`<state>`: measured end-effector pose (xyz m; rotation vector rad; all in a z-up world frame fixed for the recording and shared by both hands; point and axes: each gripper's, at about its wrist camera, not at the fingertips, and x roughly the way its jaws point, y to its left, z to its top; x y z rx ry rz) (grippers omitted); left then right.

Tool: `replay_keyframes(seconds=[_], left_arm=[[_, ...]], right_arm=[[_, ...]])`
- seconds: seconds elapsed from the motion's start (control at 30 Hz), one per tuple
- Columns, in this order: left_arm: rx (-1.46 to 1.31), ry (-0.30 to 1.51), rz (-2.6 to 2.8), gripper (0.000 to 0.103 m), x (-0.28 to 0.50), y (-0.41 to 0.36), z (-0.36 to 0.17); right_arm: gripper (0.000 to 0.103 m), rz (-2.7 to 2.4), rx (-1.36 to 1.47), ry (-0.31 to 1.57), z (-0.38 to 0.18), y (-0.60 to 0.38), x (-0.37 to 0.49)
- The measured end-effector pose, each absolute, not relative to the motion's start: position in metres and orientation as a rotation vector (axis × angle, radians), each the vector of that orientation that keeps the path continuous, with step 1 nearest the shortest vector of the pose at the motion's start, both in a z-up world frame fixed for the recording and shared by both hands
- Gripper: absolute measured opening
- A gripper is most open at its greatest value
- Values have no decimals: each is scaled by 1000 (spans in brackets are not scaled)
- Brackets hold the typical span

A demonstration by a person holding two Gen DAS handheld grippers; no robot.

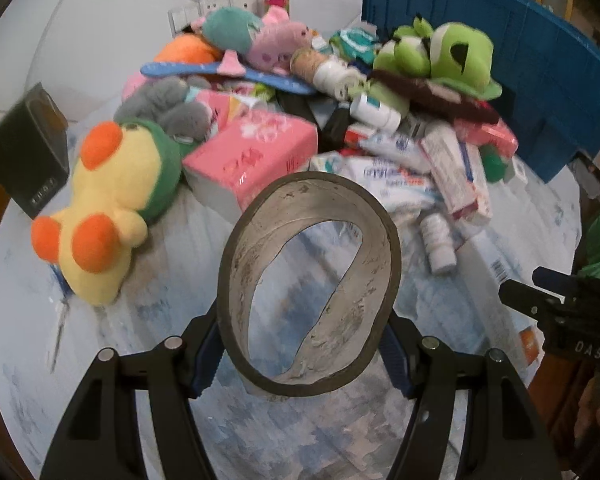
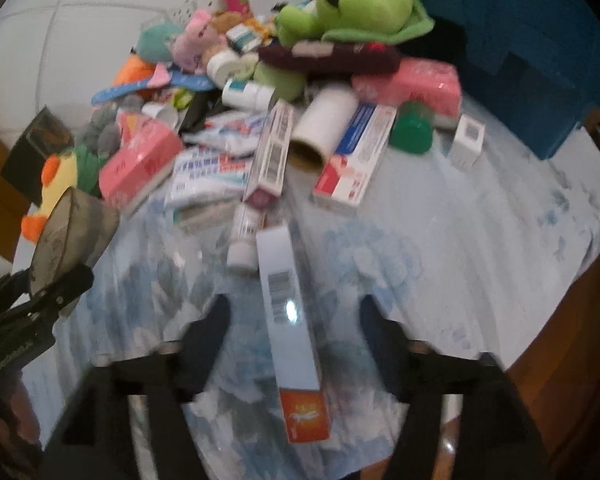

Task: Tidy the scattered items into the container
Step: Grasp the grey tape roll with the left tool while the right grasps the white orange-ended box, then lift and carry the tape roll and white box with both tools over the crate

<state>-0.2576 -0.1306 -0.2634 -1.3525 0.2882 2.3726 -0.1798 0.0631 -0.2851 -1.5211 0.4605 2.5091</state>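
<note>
The blue container stands at two o'clock behind the pile on the tabletop; the long box points twelve o'clock between the right gripper's spread fingers; left gripper clamps an upright tape roll; "DAS" shows on the right gripper's body.

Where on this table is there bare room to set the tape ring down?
Bare cloth lies under the held tape ring, between the yellow duck and the long box. More lies right of that box, before the blue crate. The middle pile around the pink pack is crowded.
</note>
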Motion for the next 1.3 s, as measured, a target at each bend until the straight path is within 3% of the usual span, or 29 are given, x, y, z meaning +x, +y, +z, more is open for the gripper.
replay_keyframes(seconds=[0.07, 0.17, 0.5, 0.93, 1.3], left_arm=[[-1374, 290, 2359, 66, -258, -131, -271], [-1385, 300, 2350, 66, -257, -130, -277], [-1276, 272, 2387, 66, -252, -129, -241], [-1119, 243, 2427, 66, -244, -122, -181], [-1035, 220, 2476, 66, -240, -106, -142]], right_arm=[[70, 2486, -1563, 451, -298, 60, -182], [25, 2446, -1638, 404, -318, 55, -187], [24, 2533, -1524, 369, -278, 51, -181], [23, 2748, -1243, 285, -167, 31, -180], [23, 2833, -1156, 220, -122, 38, -181]])
